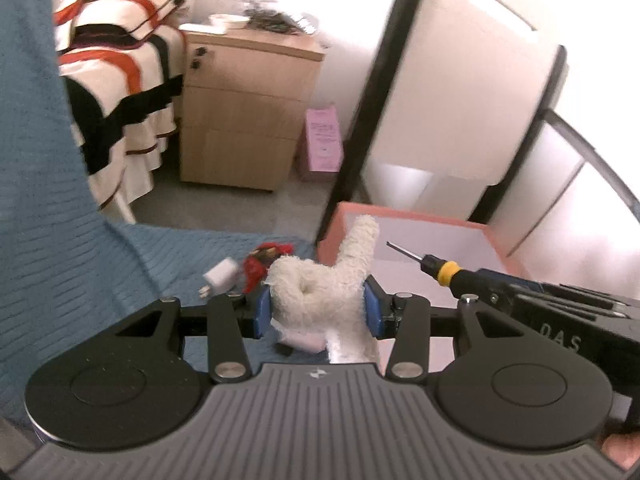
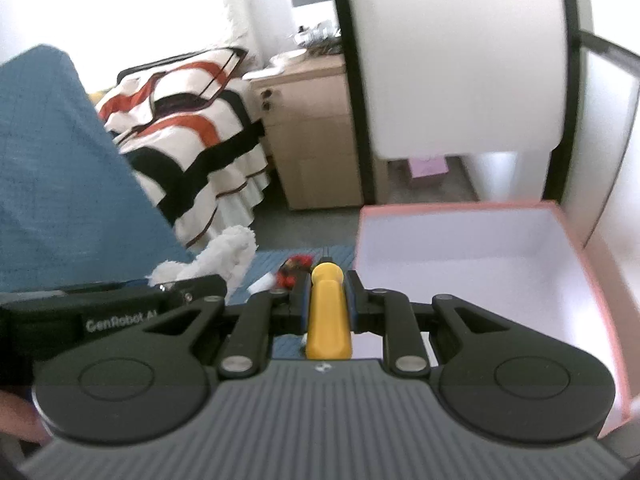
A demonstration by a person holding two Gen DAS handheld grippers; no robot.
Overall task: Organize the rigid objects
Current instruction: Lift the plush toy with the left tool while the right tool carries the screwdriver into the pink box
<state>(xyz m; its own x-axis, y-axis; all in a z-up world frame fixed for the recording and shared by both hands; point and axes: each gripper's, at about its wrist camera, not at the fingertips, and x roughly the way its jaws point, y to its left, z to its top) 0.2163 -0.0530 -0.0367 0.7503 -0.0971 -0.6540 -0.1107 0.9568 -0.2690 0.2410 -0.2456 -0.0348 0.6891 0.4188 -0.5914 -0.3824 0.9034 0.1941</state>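
My left gripper (image 1: 316,312) is shut on a white fluffy plush toy (image 1: 320,284), squeezed between its blue pads, with one plush limb sticking up. My right gripper (image 2: 328,300) is shut on the yellow handle of a screwdriver (image 2: 328,312). In the left wrist view the screwdriver (image 1: 436,268) points left over an open pink box (image 1: 440,220) with a white inside. That box (image 2: 592,280) lies just right of my right gripper. A white charger plug (image 1: 220,278) and a small red and black item (image 1: 260,260) lie on the blue knitted cover (image 1: 100,280).
Beyond the blue cover stand a bed with a striped cream, orange and black blanket (image 1: 120,92) and a light wooden drawer cabinet (image 1: 240,120). A pink carton (image 1: 324,140) sits on the grey floor. A white panel with black frame (image 1: 460,80) rises behind the box.
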